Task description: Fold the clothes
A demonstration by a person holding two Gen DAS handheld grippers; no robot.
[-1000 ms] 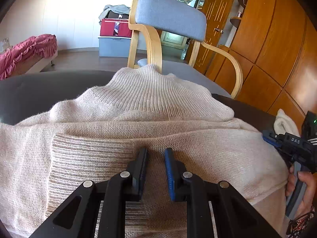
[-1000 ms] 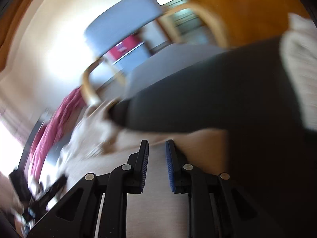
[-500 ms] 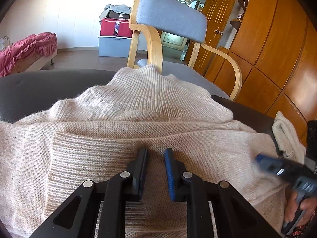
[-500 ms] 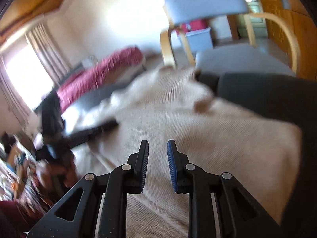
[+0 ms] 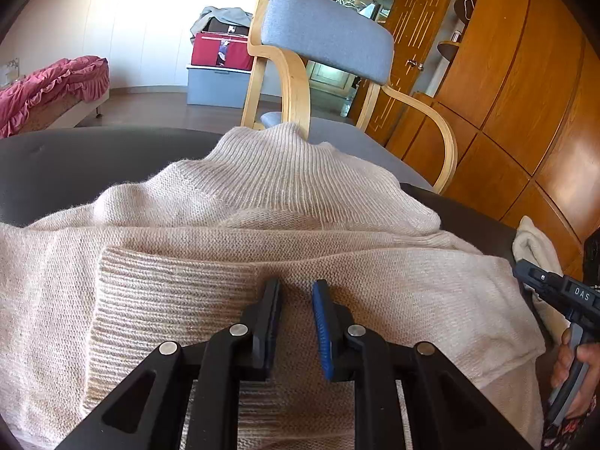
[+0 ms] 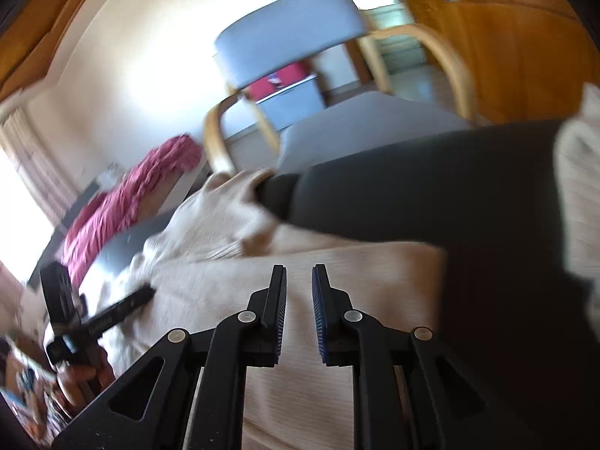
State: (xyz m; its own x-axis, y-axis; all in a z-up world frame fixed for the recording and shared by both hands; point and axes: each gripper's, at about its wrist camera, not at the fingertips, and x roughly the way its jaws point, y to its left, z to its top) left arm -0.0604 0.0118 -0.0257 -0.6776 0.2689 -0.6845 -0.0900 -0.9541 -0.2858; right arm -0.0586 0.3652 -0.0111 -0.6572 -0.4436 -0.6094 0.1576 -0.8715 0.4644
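Note:
A beige knit sweater point(image 5: 262, 262) lies folded on the dark grey table point(image 5: 75, 165). My left gripper point(image 5: 297, 288) rests low over its ribbed band. Its jaws stand a narrow gap apart and I see no fabric pinched between them. My right gripper point(image 6: 299, 273) hovers over the sweater's right edge point(image 6: 356, 273). Its jaws are closing with nothing between them. Each gripper shows in the other's view: the right gripper point(image 5: 525, 272) at the right edge, the left gripper point(image 6: 146, 294) at the lower left, both in a person's hands.
A cream cloth point(image 5: 532, 247) lies at the table's right end. A grey-cushioned wooden chair point(image 5: 326, 33) stands behind the table. Wooden cabinets point(image 5: 525, 93) line the right. Red bedding point(image 5: 48, 82) and a red box on a grey bin point(image 5: 221, 52) stand far back.
The right gripper swung in toward the sweater, then drew back to its right edge and rolled, tilting its view. The left gripper and the sweater stayed as they were.

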